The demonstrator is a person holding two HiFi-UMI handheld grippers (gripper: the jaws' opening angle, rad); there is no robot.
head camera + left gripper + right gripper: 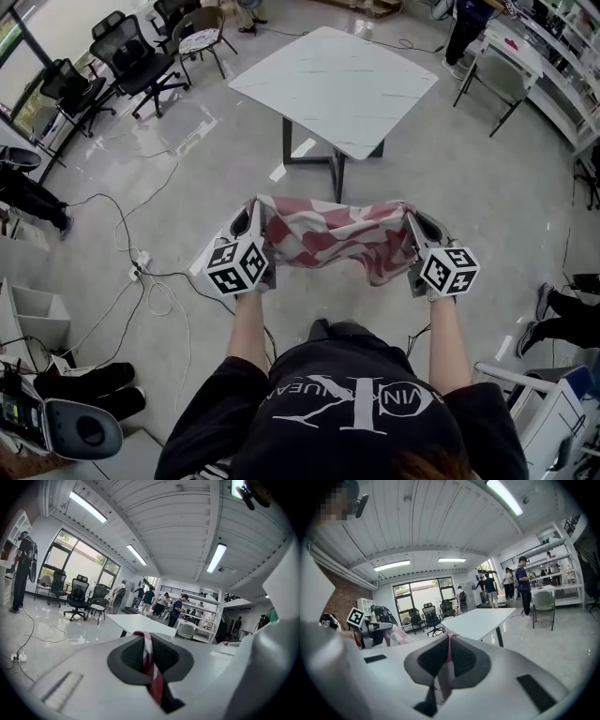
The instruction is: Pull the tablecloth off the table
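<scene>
I've got both clamped: left gripper [247,217] and right gripper [418,223] each pinch an end of the red-and-white tablecloth [333,234] — it hangs bunched between them, off the white table [328,80].

I'm seeing black office chairs [141,58] standing at far left, cables [120,225] trailing across the grey floor [506,206], people [524,581] standing by shelves [562,562].

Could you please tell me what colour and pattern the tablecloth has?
The tablecloth is red-and-white checked, clearest in the head view.
</scene>
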